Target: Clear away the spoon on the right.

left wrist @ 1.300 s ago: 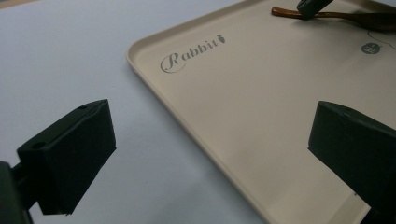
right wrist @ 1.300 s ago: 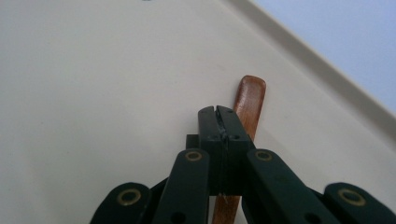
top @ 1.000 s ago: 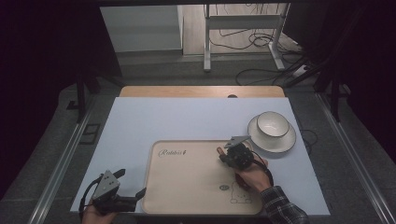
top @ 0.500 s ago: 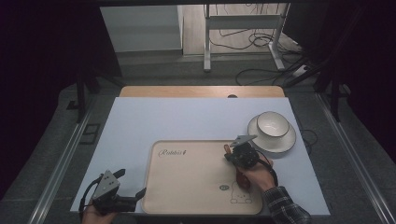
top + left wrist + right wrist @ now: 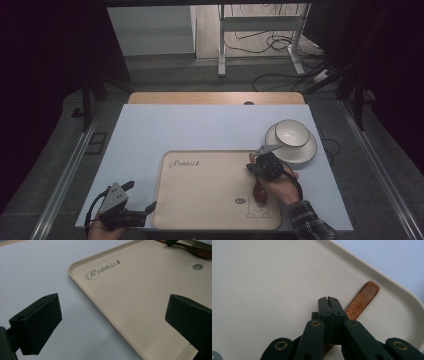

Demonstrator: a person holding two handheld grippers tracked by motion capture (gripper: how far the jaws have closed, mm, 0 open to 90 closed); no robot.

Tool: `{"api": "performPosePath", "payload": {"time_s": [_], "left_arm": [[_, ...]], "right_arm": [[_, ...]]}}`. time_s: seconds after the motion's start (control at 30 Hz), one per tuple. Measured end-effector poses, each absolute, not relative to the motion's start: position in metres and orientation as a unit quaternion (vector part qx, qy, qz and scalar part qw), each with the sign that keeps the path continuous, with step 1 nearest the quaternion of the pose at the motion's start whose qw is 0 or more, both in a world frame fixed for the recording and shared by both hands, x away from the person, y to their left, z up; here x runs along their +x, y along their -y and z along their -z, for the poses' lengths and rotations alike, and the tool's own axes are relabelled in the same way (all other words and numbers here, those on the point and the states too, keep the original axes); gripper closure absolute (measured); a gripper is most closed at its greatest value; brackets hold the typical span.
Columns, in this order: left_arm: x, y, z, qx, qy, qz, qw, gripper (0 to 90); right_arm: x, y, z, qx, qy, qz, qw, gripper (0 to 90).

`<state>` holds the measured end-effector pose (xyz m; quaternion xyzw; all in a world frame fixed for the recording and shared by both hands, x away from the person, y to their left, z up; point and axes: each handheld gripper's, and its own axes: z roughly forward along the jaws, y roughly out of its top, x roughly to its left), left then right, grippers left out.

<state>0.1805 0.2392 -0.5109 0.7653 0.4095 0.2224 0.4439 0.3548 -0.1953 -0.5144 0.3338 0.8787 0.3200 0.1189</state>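
Right gripper view has the right gripper (image 5: 329, 300) with jaws together on a wooden spoon (image 5: 362, 298), clamped on its handle, which lies on the beige tray (image 5: 274, 277) near its right rim. I judge the spoon light, stiff and smooth, so it could pivot; mid-handle is the sound place to hold. At near left, the left gripper (image 5: 136, 202) stands apart, empty. Farther right sit one bowl (image 5: 292, 132) on one plate (image 5: 272, 145) on the bench (image 5: 200, 125). One spoon, one tray.

Table (image 5: 200, 130) is evenly lit from overhead, room black at nine and three o'clock; close-up views are sharp, soft shadows, no glare.
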Motion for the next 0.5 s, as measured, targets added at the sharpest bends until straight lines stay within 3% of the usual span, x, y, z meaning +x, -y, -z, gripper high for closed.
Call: {"api": "performPosePath", "payload": {"time_s": [0.4,0.5], "left_arm": [[0.1805,-0.2393,0.5108,0.765,-0.409,-0.223,0.444,0.4],[0.1805,-0.2393,0.5108,0.765,-0.409,-0.222,0.445,0.4]], "right_arm": [[0.3561,0.2029,0.5140,0.346,-0.875,-0.318,0.118,89.3],[0.3549,0.2021,0.5125,0.343,-0.873,-0.325,0.120,81.9]]}}
